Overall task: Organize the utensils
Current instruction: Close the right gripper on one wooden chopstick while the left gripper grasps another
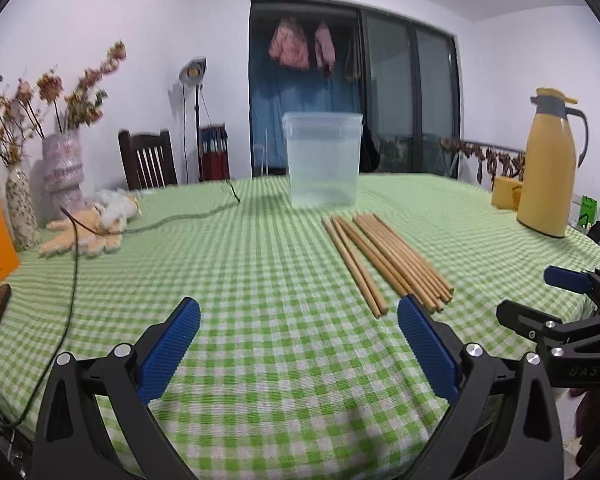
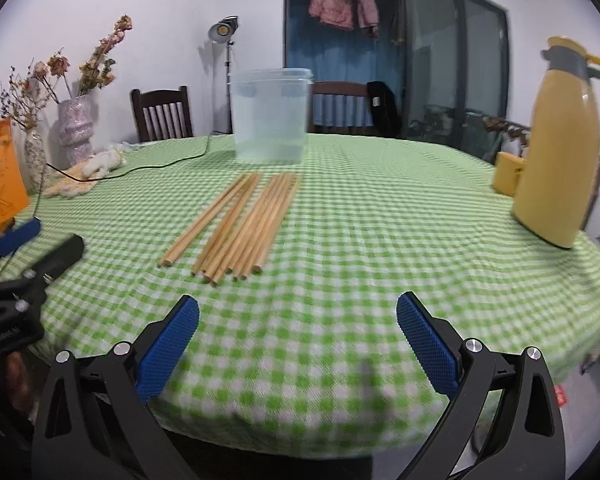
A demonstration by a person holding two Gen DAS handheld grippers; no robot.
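A: Left hand-held gripper [image 1: 299,312], lower middle of its own view: blue pads spread wide, nothing between them. Low over the green-and-white checked cloth of the bench [image 1: 260,280].

B: Task's things? Loose row of pale wooden chopsticks [image 1: 384,258] right of centre, flat on the cloth; clear plastic tub [image 1: 322,160] upright just beyond their far tips.

A: Right hand-held gripper [image 2: 298,312]: likewise released, empty, short of the near chopstick ends [image 2: 236,228].

B: Likely trouble: thin round sticks rolling or fanning out under a pinch; several caught at once, then dropped. Light tub [image 2: 270,116] perhaps tipped by a long stick leaning on its rim.

A: Hard to tell: exact stick count, edges blurred. Tub apparently empty, its bottom hazy. Black cable [image 1: 74,264] running off the lower left; tall yellow thermos jug [image 2: 560,148] at far right, well apart.
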